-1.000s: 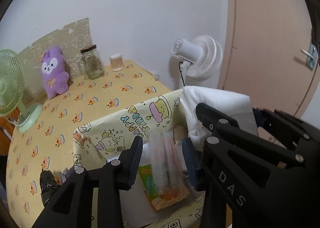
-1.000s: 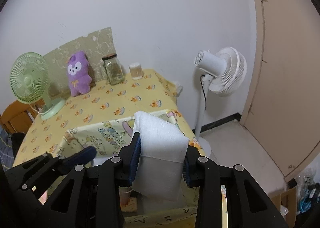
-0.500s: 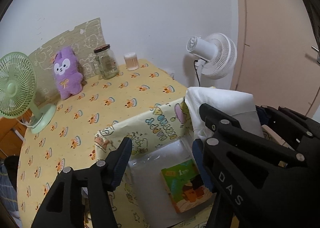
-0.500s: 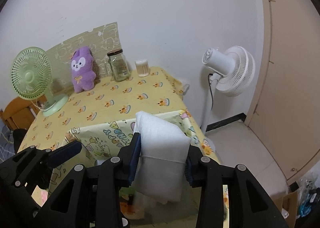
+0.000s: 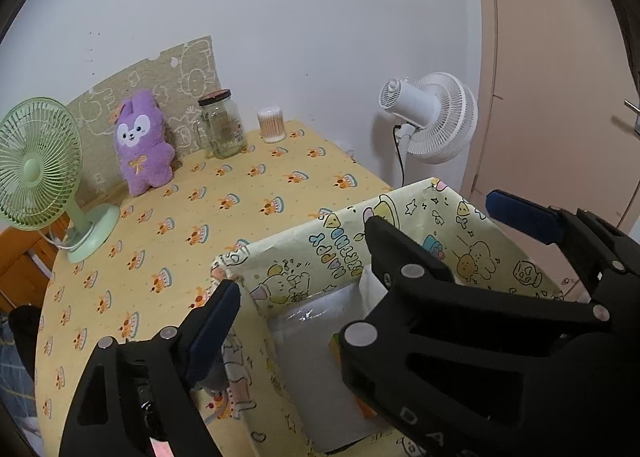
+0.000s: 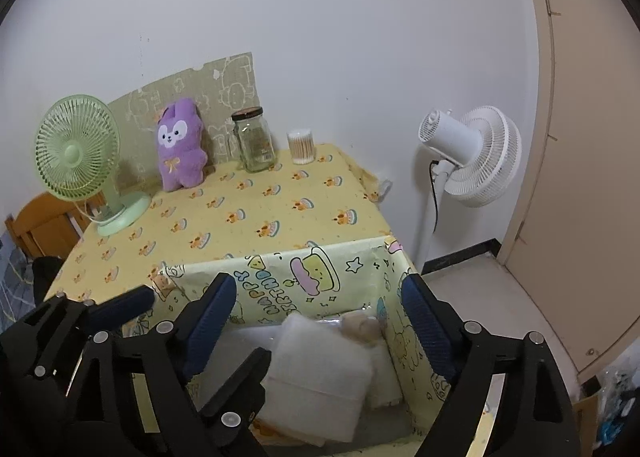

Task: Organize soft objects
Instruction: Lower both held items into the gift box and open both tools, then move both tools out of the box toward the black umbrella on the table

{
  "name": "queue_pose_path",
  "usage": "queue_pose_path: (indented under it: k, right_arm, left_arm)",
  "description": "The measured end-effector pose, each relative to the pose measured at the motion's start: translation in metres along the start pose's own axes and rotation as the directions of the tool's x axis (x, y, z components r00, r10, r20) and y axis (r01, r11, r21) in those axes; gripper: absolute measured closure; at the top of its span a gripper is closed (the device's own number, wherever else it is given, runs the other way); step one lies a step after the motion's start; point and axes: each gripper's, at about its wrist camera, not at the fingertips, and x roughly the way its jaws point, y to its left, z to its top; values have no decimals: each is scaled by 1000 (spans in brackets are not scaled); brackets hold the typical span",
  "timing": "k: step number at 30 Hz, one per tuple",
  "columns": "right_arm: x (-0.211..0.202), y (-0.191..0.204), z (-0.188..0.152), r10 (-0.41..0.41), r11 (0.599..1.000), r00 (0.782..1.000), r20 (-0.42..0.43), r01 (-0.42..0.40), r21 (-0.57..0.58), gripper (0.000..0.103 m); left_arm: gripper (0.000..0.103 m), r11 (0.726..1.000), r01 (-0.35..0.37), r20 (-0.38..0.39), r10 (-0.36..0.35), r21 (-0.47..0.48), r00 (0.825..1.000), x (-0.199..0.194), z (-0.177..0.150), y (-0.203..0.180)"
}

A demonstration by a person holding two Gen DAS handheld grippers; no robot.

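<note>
A folded white cloth (image 6: 320,381) lies inside the yellow cartoon-print storage box (image 6: 320,277), on other white packs and beside a beige soft item (image 6: 362,327). My right gripper (image 6: 316,329) is open and empty above the box. My left gripper (image 5: 304,293) is open and empty over the box's left wall (image 5: 236,277); the box (image 5: 440,241) holds a clear-wrapped white pack (image 5: 320,357). A purple plush rabbit (image 5: 142,145) leans upright at the back of the table, also in the right wrist view (image 6: 180,145).
On the yellow cake-print tablecloth (image 5: 180,225) stand a green desk fan (image 5: 40,173), a glass jar (image 5: 220,129) and a cotton-swab tub (image 5: 272,125). A white floor fan (image 6: 472,161) stands right of the table, by a beige door (image 6: 580,137).
My right gripper opened and the folded white cloth dropped into the box. My left gripper opened wider and let go of a clear packet; both pulled back and up.
</note>
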Motion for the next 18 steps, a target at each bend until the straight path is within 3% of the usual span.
queue_pose_path:
  k: [8,18]
  right_arm:
    - [-19,5,2,1,1000,999,32,-1,-5,5]
    - [-47,15,4,-9,1000,996,86,11,-16,2]
  left_arm:
    - [13,1000,5,29,-5,-12,1000,-18,-1,2]
    - [10,1000,-7,82,9,-21,997,-44,-4,6]
